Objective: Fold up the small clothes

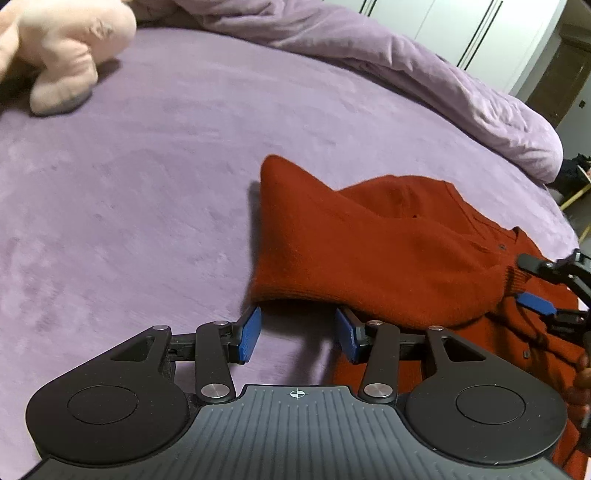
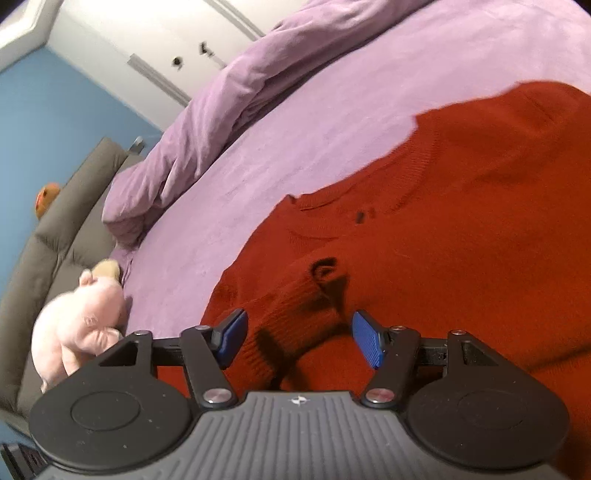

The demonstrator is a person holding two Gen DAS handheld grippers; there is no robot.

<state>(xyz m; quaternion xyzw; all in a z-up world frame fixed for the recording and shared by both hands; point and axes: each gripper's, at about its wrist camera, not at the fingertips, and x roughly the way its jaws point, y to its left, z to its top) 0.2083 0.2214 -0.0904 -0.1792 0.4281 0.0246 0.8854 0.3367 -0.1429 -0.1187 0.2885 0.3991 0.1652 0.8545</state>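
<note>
both grippers open at the red knit cardigan

my left gripper [image 1: 297,334], black with blue ribbed pads [image 1: 249,334], has its jaws spread wide with nothing between them. it sits low over the purple plush bed cover [image 1: 147,184], directly in front of a ribbed hem edge of the rust-red knitted cardigan [image 1: 369,251]. the right-hand pad lies at or just under that hem; i cannot tell whether it touches.

my right gripper [image 2: 299,339], of the same build, also has its jaws spread apart. the ribbed sleeve cuff [image 2: 303,314] of the cardigan [image 2: 461,221] lies between the pads, with a gap on each side, so nothing is clamped. in the left wrist view this gripper [image 1: 543,291] appears at the right edge, beside the cuff.

location of the garment: the cardigan rests on the bed cover, partly folded. in the left wrist view one portion is doubled over the body and stands up in a peaked ridge. the button placket with small dark buttons [image 1: 501,245] is visible toward the right. in the right wrist view the rounded neckline [image 2: 332,199] faces the open bed surface.

surroundings: a crumpled lilac duvet [image 1: 424,74] lies along the far side of the bed. a pale pink plush toy [image 1: 62,51] rests near the grey padded headboard [image 2: 62,236]. white wardrobe doors [image 1: 461,33] and a blue wall [image 2: 48,122] stand behind.
</note>
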